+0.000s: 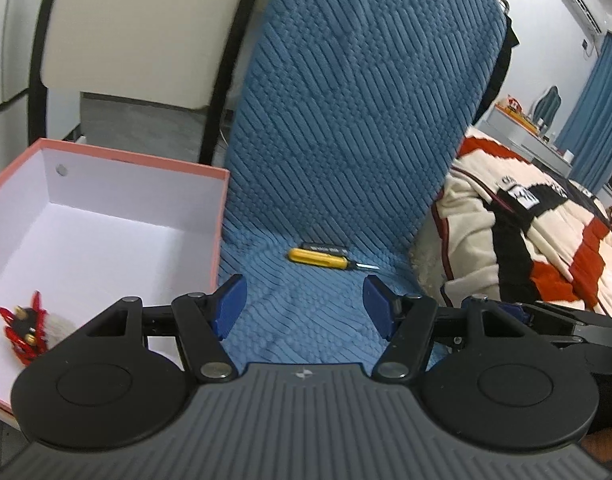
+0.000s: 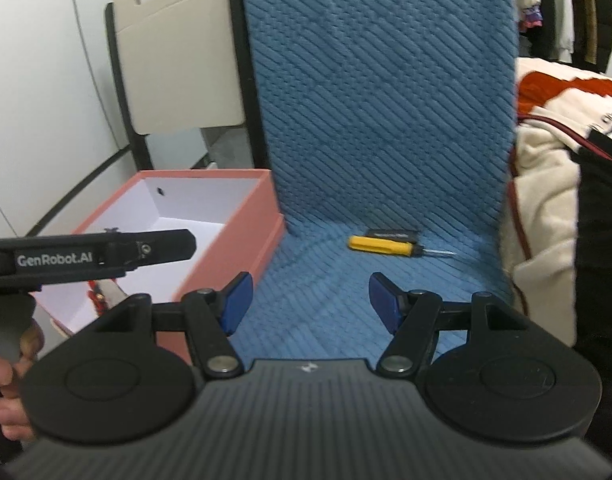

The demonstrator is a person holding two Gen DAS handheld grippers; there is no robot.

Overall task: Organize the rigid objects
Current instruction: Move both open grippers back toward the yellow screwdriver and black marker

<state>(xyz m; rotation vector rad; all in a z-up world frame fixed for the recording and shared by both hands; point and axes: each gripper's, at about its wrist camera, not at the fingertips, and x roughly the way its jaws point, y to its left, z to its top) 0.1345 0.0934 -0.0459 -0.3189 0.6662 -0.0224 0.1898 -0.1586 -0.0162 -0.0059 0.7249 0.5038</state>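
- Two things remain on the blue padded chair seat (image 1: 306, 312): a yellow-handled screwdriver (image 1: 318, 258) and a small black flat item (image 1: 324, 247) touching it on the backrest side, both lying near the crease where seat meets back. The soft ribbed cushion is the biggest risk, I judge: pads pressing down could sink in and push the screwdriver deeper into the crease instead of closing round it.
- The pink box (image 1: 222, 216) stands beside the seat on the left with a red toy (image 1: 24, 330) already inside; its near wall rises above the cushion, so a low carry could knock a held thing against the rim and drop it.
- Both tools, left tool (image 1: 304, 306) and right tool (image 2: 310, 302), stand wide and hold nothing, close beside each other; reaching together they may collide.
- The screwdriver's thin metal tip (image 1: 368, 267) points toward the jacket (image 1: 526, 240), and a grip there would likely slip; the handle looks safer.
- Because the black item touches the handle, one closing may catch both or flick one away.
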